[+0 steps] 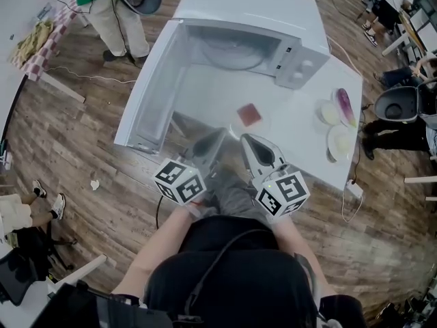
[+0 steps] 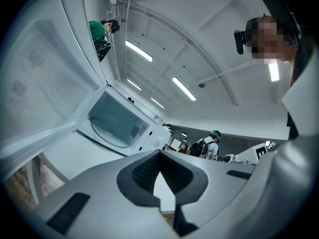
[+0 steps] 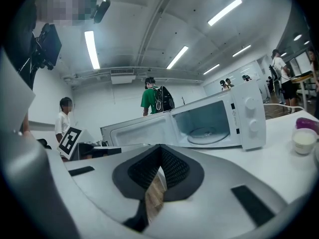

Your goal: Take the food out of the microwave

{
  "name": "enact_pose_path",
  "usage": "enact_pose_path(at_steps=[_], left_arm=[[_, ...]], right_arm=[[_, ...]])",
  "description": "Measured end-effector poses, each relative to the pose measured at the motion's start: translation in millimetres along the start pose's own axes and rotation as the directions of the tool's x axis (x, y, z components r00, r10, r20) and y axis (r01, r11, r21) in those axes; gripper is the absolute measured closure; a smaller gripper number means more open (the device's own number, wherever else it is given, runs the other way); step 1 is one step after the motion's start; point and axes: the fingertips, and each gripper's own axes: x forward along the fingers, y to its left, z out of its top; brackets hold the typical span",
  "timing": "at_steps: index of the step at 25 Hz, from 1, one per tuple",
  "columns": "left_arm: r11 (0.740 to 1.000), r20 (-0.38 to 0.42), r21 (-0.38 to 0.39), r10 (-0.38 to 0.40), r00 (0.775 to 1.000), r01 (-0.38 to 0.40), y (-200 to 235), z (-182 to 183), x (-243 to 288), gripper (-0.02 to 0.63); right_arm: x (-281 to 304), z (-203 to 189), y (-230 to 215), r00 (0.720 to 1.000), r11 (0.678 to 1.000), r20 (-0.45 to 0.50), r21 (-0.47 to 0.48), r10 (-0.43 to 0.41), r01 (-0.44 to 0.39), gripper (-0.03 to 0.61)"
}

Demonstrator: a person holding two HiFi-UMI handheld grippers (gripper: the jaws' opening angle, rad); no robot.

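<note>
On the counter (image 1: pixel 300 125), in front of the open, empty microwave (image 1: pixel 252 19): one reddish food piece (image 1: pixel 249 114) on a pale plate (image 1: pixel 263 124), already out. Risk, as we judge it: a careless swing knocks the plate or catches the door (image 1: pixel 153 94). We hold the left gripper (image 1: pixel 217 137) and right gripper (image 1: pixel 247 142) near the plate, fingers closed, empty, touching nothing.

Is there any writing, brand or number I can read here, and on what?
No readable text anywhere.
On the microwave, beside the door: dark print, too small to read.
The marker cube on the left gripper, and the one on the right gripper: square patterns, no words.
</note>
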Motion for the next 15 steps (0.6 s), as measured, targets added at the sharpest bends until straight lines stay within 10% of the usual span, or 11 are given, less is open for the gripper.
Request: enact_pose_path(at_steps=[15], left_arm=[[0.999,0.013,-0.042,0.036,0.999,-0.035,0,-9,-24,0.603]], right_arm=[[-7,-8,24,0.999,0.998,-0.015,0.053,0.036,-0.035,0.560]])
